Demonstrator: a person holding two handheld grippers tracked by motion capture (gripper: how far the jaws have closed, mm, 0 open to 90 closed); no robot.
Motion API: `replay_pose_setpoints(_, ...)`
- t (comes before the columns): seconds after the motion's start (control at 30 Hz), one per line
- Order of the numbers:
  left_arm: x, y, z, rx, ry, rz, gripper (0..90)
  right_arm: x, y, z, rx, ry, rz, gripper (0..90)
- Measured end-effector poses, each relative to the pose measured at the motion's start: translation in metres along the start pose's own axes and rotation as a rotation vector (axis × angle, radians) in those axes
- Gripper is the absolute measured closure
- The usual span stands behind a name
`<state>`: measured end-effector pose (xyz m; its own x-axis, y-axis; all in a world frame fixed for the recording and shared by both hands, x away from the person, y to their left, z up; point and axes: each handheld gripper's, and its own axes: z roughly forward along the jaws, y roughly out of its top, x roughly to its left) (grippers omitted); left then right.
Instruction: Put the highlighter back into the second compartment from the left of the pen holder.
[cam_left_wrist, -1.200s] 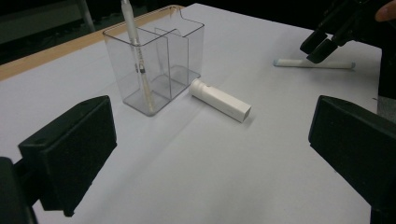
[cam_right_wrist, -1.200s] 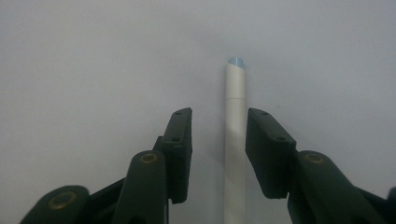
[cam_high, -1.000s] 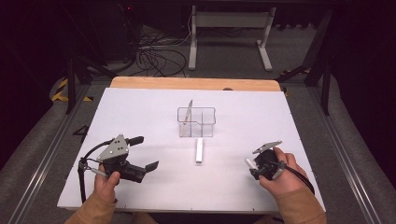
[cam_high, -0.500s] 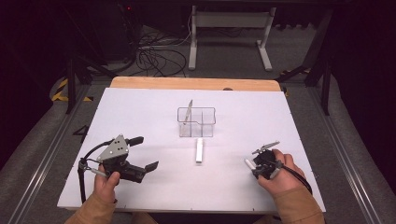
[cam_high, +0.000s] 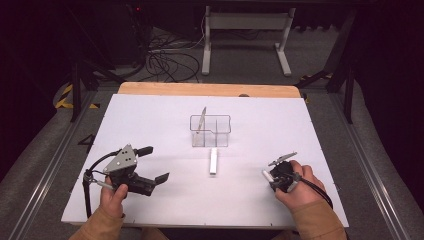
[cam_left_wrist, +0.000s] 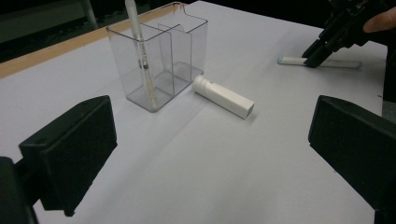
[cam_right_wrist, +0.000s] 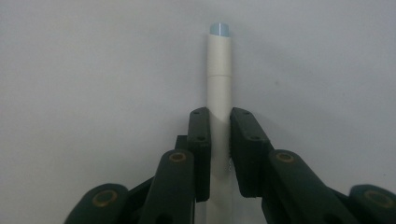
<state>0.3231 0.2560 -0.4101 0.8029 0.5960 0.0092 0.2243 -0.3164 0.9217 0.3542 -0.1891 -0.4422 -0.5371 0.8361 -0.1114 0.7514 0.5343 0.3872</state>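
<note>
**Right gripper clamping a white pen on the table**

The right gripper (cam_right_wrist: 219, 154) is pressing its black jaws, just closed, onto a slim white pen with a pale blue tip (cam_right_wrist: 219, 70), which is lying flat on the white tabletop (cam_high: 165, 115), well right of and nearer the person than the clear plastic divided organiser (cam_high: 210, 131). The left gripper (cam_high: 152, 165) is hovering well left of that organiser, jaws standing wide apart. A short white cylindrical tube (cam_high: 214, 160) is lying just in front of the organiser, and a thin white pen (cam_left_wrist: 140, 51) is leaning inside its left compartment.

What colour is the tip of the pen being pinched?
Pale blue, on a white pen; clearest in the right gripper view.
</note>
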Motion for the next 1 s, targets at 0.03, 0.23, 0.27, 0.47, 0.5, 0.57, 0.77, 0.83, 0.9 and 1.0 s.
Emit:
replay_pose_setpoints(0.03, 0.000, 0.000, 0.000, 0.000, 0.000, 0.000, 1.9, 0.000, 0.000, 0.000, 0.001, 0.001, -0.002, 78.7)
replay_pose_setpoints(0.23, 0.000, 0.000, 0.000, -0.001, 0.000, 0.002, 1.9, 0.000, 0.000, 0.000, 0.002, -0.001, -0.005, 78.7)
replay_pose_setpoints(0.27, 0.000, 0.000, 0.000, 0.000, 0.000, 0.002, 1.9, 0.000, 0.000, 0.000, 0.002, -0.002, -0.007, 78.7)
replay_pose_setpoints(0.47, 0.000, 0.000, 0.000, -0.001, 0.002, 0.000, 1.9, 0.000, 0.000, -0.001, -0.001, 0.001, -0.009, 78.8)
replay_pose_setpoints(0.5, 0.000, 0.000, 0.000, -0.001, 0.002, 0.000, 1.9, 0.000, 0.000, -0.002, -0.004, 0.004, -0.009, 78.8)
replay_pose_setpoints(0.57, 0.000, 0.000, 0.000, -0.001, 0.001, 0.000, 1.9, -0.001, 0.000, -0.004, -0.018, 0.005, -0.007, 78.8)
replay_pose_setpoints(0.77, -0.001, 0.000, 0.000, 0.003, 0.003, 0.004, 2.0, -0.002, 0.000, -0.017, -0.070, 0.004, -0.001, 78.8)
replay_pose_setpoints(0.83, -0.001, 0.000, 0.000, 0.002, 0.003, 0.003, 2.0, -0.002, 0.000, -0.019, -0.079, 0.002, -0.003, 78.8)
replay_pose_setpoints(0.9, -0.001, 0.000, 0.000, 0.001, 0.002, 0.003, 2.0, -0.002, 0.000, -0.020, -0.084, 0.000, -0.003, 78.8)
replay_pose_setpoints(1.0, -0.001, 0.000, 0.000, 0.001, 0.002, 0.002, 2.0, -0.002, 0.000, -0.022, -0.089, 0.002, -0.003, 78.8)
